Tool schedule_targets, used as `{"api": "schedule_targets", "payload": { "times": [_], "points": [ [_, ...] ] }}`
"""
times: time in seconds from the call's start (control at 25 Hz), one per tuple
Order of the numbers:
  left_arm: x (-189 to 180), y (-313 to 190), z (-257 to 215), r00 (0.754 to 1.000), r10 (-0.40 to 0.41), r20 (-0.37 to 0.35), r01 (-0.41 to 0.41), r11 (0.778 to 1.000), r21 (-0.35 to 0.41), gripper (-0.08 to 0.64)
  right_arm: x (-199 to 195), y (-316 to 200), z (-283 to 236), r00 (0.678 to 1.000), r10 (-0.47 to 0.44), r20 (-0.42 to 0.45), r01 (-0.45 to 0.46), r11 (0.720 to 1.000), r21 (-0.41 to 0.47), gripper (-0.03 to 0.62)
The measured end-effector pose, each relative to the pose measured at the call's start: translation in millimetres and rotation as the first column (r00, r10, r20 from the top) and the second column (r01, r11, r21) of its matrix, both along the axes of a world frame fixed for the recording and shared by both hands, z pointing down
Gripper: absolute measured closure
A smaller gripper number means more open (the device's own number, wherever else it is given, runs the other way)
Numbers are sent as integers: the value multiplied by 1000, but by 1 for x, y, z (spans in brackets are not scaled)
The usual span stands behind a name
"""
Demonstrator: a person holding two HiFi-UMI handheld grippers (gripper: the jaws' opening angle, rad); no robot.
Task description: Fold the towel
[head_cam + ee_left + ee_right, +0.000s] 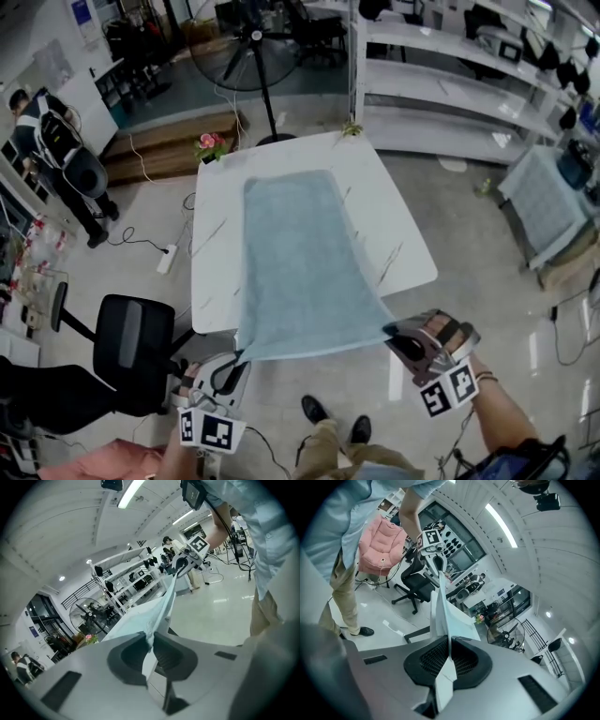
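Currently, the left gripper (151, 640) is clamping the near left corner of the pale blue towel (300, 272). Its own view is showing the two dark pads pressing together on the cloth, with a flap of fabric sticking out behind them. The right gripper (449, 654) is pinching the near right corner in the same way, its jaws pressing shut on the fabric with nothing else between them. In both gripper views the cloth is covering the pad faces where they meet.

In the head view the towel is lying lengthwise along the white table (405, 246). Its far end is resting flat near the far edge, while its near end is hanging in the air beyond the near edge, stretching taut between the two grippers. The towel is hiding the middle strip of the tabletop.

The left gripper's tips are proving hard to make out in the head view against the pale floor beside the black office chair (127, 349). The bottom edge is cutting off both forearms and most of the person. Only the shoes (314, 409) and part of the trousers are showing.

Pink flowers (211, 142) are sitting at the far left corner of the table, and a standing fan (246, 49) is showing beyond it. Each gripper view is showing the other gripper small at the far end of the raised towel edge.
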State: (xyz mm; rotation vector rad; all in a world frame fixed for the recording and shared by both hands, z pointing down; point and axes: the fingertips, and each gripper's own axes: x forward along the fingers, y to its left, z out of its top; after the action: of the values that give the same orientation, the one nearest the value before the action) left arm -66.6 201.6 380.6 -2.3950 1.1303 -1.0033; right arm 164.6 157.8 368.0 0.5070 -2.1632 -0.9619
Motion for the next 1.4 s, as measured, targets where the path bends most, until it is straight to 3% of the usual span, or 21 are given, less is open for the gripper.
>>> {"api": "schedule_targets", "payload": {
  "times": [0.2, 0.44, 0.6, 0.84, 1.4],
  "points": [
    [12, 23, -28, 1000, 2, -12, -2, 1000, 27, 520, 12, 26, -20, 999, 27, 35, -26, 1000, -13, 563],
    [16, 40, -60, 999, -30, -31, 30, 1000, 7, 522, 19, 47, -39, 997, 40, 59, -38, 999, -24, 565],
    [16, 36, -74, 996, -31, -79, 32, 999, 12, 522, 19, 42, -53, 995, 46, 83, -44, 999, -22, 565],
    [6, 1, -102, 988, -40, -150, 40, 999, -6, 520, 10, 10, -83, 990, 76, 119, -76, 997, -6, 565],
    [-14, -112, -152, 981, 1, -193, 16, 996, 91, 520, -8, -84, -134, 960, 179, 215, -191, 981, 37, 565]
  ]
}}
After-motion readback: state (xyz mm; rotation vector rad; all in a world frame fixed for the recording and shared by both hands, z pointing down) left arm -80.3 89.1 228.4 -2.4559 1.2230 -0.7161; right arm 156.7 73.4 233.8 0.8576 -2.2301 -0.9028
